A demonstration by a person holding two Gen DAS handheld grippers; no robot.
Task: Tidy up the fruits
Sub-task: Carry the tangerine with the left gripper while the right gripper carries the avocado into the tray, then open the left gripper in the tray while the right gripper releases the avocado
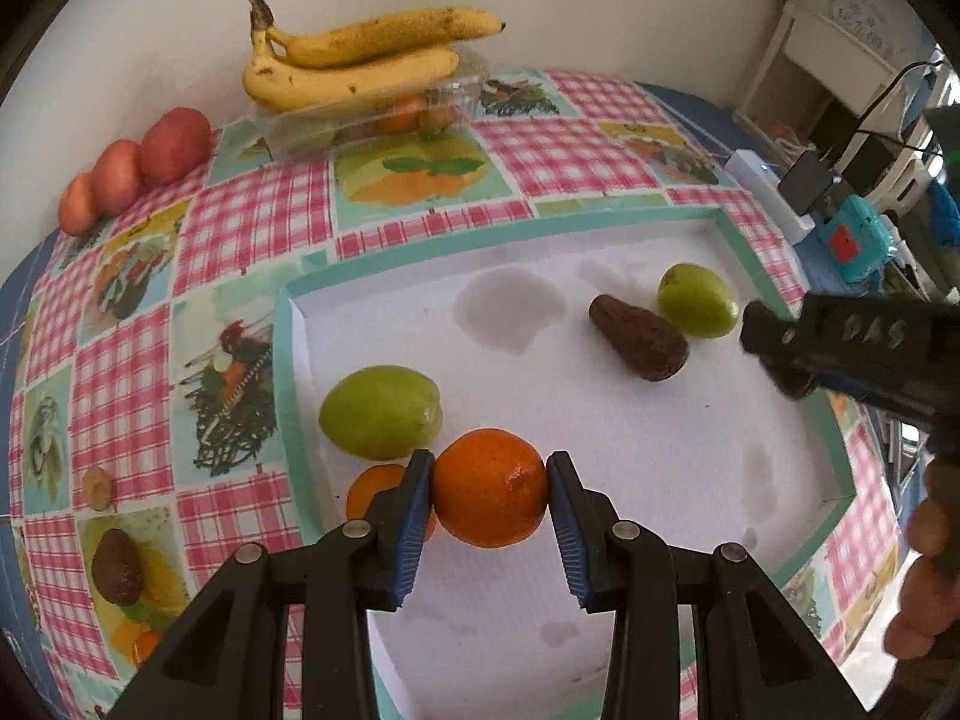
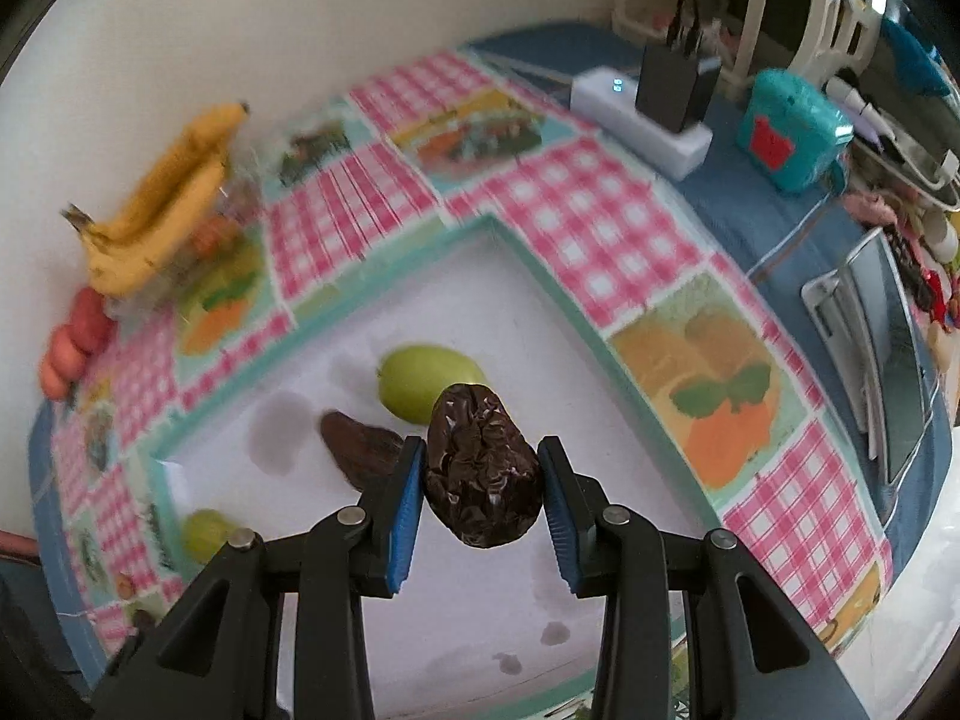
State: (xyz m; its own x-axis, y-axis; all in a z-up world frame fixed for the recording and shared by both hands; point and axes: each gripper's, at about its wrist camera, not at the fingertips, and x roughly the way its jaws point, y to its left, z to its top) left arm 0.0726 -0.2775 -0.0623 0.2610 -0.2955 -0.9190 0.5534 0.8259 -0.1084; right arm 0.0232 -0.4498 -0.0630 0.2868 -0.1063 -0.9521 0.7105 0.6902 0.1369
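In the left wrist view my left gripper (image 1: pixel 489 480) is shut on an orange (image 1: pixel 489 489) above the white panel (image 1: pixel 630 450) of the tablecloth. Behind its left finger lies a second orange (image 1: pixel 375 489), and a green fruit (image 1: pixel 381 412) sits just beyond. Farther right lie a brown wrinkled fruit (image 1: pixel 639 337) and another green fruit (image 1: pixel 697 300). In the right wrist view my right gripper (image 2: pixel 483 468) is shut on a dark wrinkled fruit (image 2: pixel 483 468). Below it lie a brown fruit (image 2: pixel 360 447) and a green fruit (image 2: pixel 429 381). The right gripper's body (image 1: pixel 852 348) shows at the left view's right edge.
Bananas (image 1: pixel 354 57) rest on a clear plastic box (image 1: pixel 372 120) by the wall, with red-orange fruits (image 1: pixel 135 165) to the left. A white power strip (image 2: pixel 642 120), a teal case (image 2: pixel 792 129) and a laptop (image 2: pixel 870 360) lie at the right. A hand (image 1: pixel 930 570) holds the right gripper.
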